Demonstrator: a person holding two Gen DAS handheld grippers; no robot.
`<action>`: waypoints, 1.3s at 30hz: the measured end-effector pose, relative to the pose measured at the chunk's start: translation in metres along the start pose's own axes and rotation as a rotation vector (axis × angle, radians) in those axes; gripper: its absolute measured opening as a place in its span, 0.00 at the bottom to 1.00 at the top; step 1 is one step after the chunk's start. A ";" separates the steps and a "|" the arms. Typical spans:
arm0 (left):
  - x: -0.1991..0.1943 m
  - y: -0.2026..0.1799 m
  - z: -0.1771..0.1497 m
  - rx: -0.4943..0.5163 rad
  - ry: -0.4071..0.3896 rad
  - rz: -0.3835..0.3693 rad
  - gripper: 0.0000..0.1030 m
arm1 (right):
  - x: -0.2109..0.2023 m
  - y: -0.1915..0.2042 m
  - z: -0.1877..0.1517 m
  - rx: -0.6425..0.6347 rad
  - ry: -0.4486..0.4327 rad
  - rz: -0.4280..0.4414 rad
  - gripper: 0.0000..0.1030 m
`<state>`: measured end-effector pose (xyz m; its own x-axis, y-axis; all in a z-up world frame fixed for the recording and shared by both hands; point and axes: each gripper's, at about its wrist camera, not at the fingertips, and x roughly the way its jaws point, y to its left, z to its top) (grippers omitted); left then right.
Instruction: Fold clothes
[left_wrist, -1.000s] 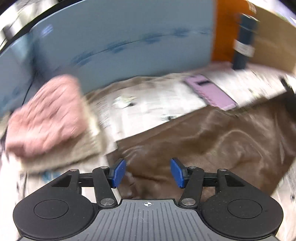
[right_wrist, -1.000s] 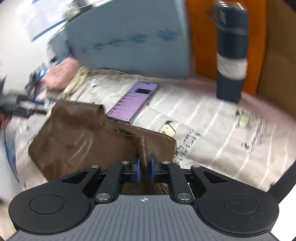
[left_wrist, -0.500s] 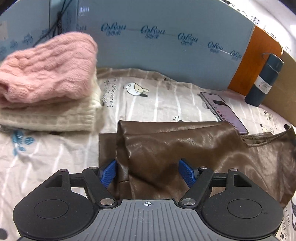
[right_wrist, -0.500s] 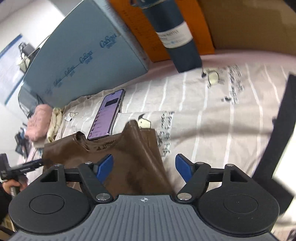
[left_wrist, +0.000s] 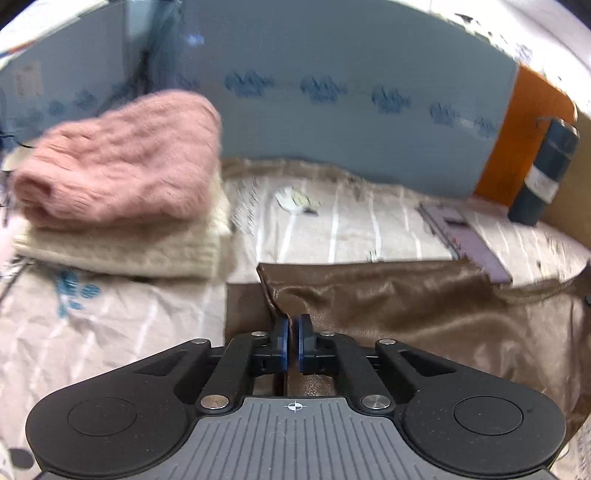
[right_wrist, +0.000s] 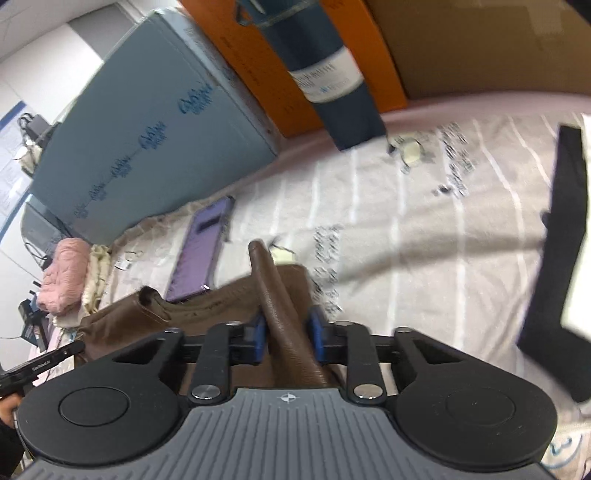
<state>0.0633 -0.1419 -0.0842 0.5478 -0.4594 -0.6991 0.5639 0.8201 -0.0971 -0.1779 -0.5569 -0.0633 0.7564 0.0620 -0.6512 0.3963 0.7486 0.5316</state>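
Left tool pinches brown garment; right tool clamps its fold.

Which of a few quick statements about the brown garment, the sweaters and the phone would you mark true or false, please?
1. The left gripper is shut on the brown garment. True.
2. The right gripper is empty. False: a fold of the garment sits between its fingers.
3. The pink sweater lies on the cream sweater. True.
4. The phone stands upright against the blue board. False: it lies flat on the striped sheet.
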 end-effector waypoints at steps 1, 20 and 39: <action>-0.005 0.002 0.001 -0.006 -0.008 0.015 0.03 | 0.001 0.003 0.002 -0.003 -0.003 0.015 0.17; -0.005 0.015 -0.011 -0.122 0.035 0.081 0.60 | -0.057 -0.004 -0.030 0.268 -0.117 -0.155 0.80; 0.008 -0.007 -0.038 -0.028 0.138 0.043 0.73 | -0.029 -0.018 -0.109 0.739 -0.237 0.040 0.29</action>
<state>0.0403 -0.1385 -0.1161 0.4797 -0.3738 -0.7939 0.5229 0.8483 -0.0834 -0.2636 -0.5001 -0.1130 0.8356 -0.1258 -0.5347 0.5474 0.1089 0.8298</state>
